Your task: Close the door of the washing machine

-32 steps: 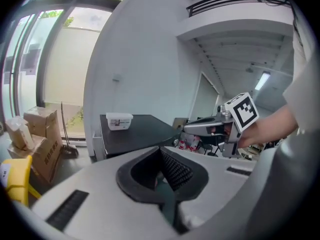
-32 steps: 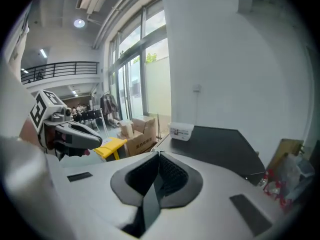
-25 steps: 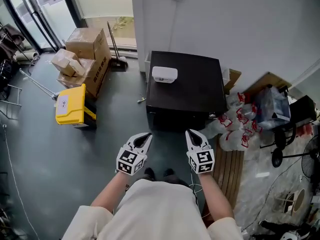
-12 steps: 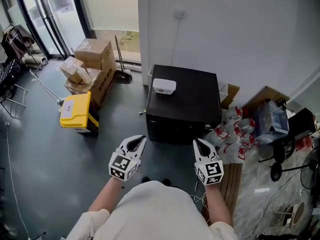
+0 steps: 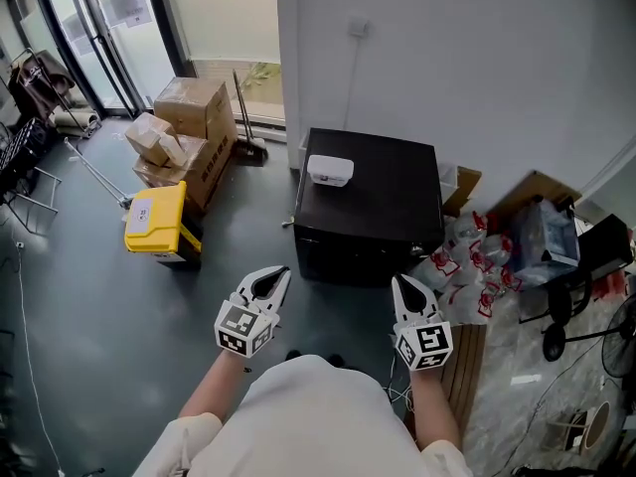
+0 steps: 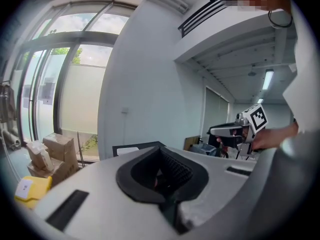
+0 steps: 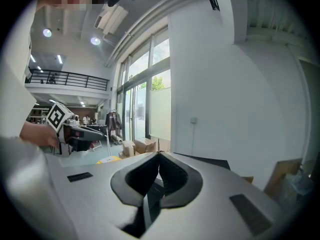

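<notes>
Back from the washing machine [image 5: 368,197], my left claw [image 5: 282,272] and right claw [image 5: 399,281], both pressed together empty, have withdrawn, so its door seems shut.

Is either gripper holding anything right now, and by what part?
Nothing is held. The left gripper and right gripper are both shut and empty, short of the black washing machine.

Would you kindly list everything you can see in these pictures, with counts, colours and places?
washing machine: one, black, centre of the head view.
small box: one, white, on the washing machine's top.
cardboard boxes: several, brown, stacked on the floor at left.
bin: one, yellow, on the floor beside the cardboard boxes.
plastic bags: several, clear with red print, right of the washing machine.
left gripper: one, white, shut, empty.
right gripper: one, white, shut, empty.
</notes>
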Demonstrator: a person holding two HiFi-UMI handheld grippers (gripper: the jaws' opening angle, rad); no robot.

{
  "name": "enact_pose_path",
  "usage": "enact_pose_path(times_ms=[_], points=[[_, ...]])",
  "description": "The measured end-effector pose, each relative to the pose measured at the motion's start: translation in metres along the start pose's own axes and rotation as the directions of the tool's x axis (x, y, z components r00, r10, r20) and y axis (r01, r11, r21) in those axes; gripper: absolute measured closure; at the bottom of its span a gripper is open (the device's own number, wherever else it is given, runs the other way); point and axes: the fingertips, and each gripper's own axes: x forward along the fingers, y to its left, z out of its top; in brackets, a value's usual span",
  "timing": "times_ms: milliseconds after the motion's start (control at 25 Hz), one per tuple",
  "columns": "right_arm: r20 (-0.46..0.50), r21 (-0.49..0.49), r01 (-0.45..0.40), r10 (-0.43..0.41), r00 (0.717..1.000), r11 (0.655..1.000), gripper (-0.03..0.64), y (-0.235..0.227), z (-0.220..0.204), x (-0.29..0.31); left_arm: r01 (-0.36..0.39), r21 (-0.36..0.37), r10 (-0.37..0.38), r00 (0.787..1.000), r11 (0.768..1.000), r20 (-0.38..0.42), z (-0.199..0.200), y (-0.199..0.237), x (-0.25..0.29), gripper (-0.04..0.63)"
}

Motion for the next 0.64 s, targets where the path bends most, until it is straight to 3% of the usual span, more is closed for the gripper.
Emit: enact_pose_path(times_ms=[640], points=[[-0.001, 0.003, 0.001, -0.001, 1.0, 1.0, 0.588, -0.0081, -0.006, -0.0035, -0.013, -0.023, 0.013, 1.0, 1.0, 0.0, -0.0049, -0.0052, 0.0088, 0.588]])
